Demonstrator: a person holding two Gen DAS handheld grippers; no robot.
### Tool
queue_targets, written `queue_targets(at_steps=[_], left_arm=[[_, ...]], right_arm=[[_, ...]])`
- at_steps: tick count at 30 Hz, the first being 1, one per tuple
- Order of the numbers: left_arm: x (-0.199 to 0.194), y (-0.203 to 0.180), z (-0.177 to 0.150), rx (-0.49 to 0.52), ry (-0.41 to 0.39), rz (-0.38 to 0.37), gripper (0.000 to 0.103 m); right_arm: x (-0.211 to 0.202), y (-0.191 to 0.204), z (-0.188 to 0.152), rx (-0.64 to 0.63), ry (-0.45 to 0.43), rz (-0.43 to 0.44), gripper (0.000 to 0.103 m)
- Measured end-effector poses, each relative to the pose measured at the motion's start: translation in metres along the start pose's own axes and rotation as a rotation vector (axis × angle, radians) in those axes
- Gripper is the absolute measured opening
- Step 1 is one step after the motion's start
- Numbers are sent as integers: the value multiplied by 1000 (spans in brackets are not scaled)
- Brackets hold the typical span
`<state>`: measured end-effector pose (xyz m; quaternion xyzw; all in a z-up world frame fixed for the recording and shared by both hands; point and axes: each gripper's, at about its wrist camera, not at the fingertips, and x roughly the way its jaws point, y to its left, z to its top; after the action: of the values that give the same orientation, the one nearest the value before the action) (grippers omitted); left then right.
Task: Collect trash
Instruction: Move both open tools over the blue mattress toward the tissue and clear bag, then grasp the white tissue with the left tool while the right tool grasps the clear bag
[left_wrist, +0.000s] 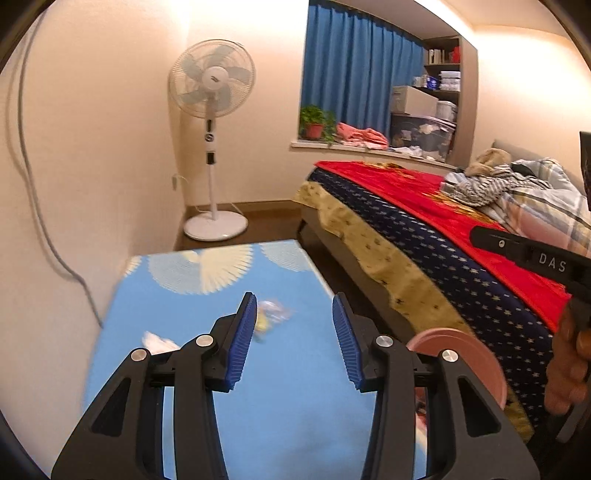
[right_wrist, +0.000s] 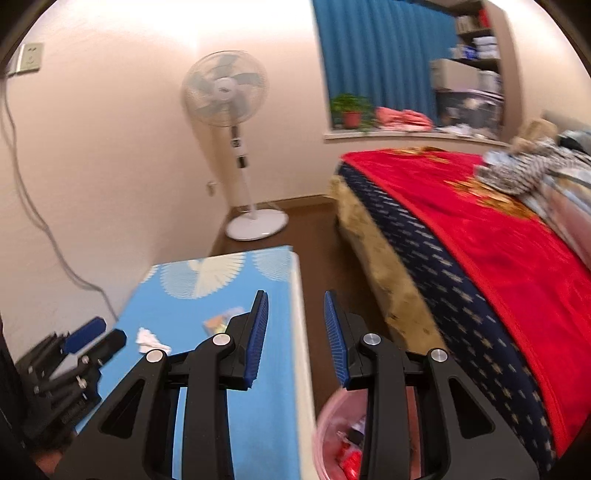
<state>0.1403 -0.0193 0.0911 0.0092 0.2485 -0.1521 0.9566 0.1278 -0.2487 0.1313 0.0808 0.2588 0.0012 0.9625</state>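
Two scraps remain on the desk (left_wrist: 303, 406): the left gripper (left_wrist: 294, 339), fingers wide open and empty, should straddle the wrapper (left_wrist: 271, 317) at eleven o'clock; the right gripper (right_wrist: 295, 339) is also open and empty.

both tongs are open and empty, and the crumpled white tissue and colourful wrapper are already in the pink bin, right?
Not quite. The right wrist view shows the crumpled white tissue and colourful wrapper lying on the blue table, not in the pink bin. Both tongs, left and right, are open and empty.
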Motion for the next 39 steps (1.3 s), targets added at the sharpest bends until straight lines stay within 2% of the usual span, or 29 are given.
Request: queue_targets(at_steps=[3, 7, 10, 13, 17, 19, 21, 24, 32, 39], left_arm=[[10, 27, 2, 33, -14, 49, 43], [33, 60, -12, -3, 0, 97, 42], [53, 83, -29, -53, 15, 124, 42], [72, 109, -40, -129, 43, 137, 42], [93, 138, -57, -220, 77, 167, 42], [100, 146, -63, -244, 97, 180, 42], [107, 153, -69, -271, 113, 186, 42], [117, 161, -78, -295, 138, 209, 42], [145, 172, -92, -325, 202, 245, 43], [167, 174, -102, -363, 294, 238, 44]], right_arm=[[25, 12, 10, -35, 7, 43, 33], [79, 32, 10, -67, 46, 109, 33], [116, 46, -2, -77, 85, 140, 33], [151, 54, -20, -34, 134, 174, 33], [195, 69, -41, -26, 187, 179, 33], [214, 78, -51, -42, 205, 179, 38], [232, 85, -58, -48, 220, 187, 54], [251, 90, -68, -70, 242, 164, 64], [286, 93, -77, -61, 311, 192, 75], [301, 107, -89, -144, 356, 167, 75]])
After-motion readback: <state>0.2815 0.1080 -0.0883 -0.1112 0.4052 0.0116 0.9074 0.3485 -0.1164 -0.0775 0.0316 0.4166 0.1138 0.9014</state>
